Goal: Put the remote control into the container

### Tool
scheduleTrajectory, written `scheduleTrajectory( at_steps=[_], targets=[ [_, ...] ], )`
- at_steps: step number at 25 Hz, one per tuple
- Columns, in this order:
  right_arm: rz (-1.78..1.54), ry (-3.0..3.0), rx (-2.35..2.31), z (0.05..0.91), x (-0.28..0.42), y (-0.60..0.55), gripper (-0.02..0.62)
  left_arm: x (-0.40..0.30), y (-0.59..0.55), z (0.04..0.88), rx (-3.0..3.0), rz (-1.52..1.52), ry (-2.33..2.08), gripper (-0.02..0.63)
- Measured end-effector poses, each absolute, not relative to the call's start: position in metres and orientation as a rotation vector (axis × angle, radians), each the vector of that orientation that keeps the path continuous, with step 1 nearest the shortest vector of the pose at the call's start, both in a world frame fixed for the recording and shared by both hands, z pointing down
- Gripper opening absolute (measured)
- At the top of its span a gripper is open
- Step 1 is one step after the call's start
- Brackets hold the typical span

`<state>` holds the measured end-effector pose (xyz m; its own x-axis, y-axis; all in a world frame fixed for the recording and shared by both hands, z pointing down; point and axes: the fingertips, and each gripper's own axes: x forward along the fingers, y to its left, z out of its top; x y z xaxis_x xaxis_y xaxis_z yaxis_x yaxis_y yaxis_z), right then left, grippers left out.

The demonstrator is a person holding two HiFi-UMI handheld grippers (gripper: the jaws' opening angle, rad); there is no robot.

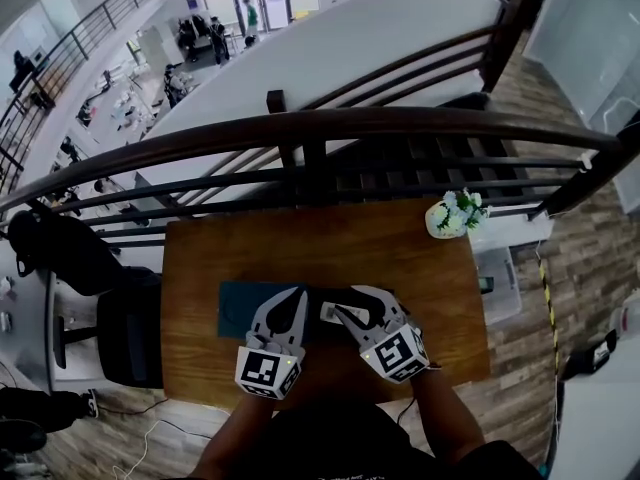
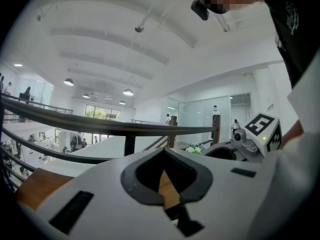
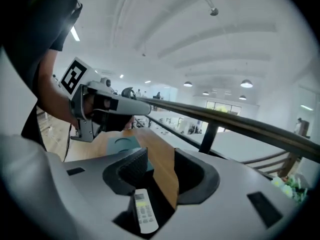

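Holding right claw (image 3: 160,155) half-open, empty, above remote control (image 3: 143,212) in container (image 1: 238,306); holding left claw (image 2: 162,155) shut, empty; aiming to lift straight, avoiding nudges.

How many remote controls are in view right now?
1. The remote control lies in the container on the table, below the open right tongs; parts of the container are covered, so another could be hidden.

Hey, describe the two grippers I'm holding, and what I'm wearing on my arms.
The left gripper and right gripper are pale grey moulded shells, each tapering into two jaws lined with dark ribbed pads. Each carries a white cube printed with black square markers. You're wearing a dark short-sleeved top.
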<state>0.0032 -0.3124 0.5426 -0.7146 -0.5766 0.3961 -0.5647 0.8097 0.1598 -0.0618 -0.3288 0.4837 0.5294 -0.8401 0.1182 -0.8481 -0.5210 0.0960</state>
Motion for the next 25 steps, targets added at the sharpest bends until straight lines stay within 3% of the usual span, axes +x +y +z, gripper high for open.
scheduleTrajectory(
  at_steps=[11, 25],
  targets=[
    [-0.143, -2.643, 1.253, 0.473, 0.018, -0.327, 0.048, -0.050, -0.325, 0.456, 2.675, 0.000, -1.441, 0.006],
    [-0.187, -2.735, 1.544, 0.406, 0.032, -0.323, 0.037, -0.060, -0.322, 0.420, 2.670, -0.095, -1.485, 0.006]
  ],
)
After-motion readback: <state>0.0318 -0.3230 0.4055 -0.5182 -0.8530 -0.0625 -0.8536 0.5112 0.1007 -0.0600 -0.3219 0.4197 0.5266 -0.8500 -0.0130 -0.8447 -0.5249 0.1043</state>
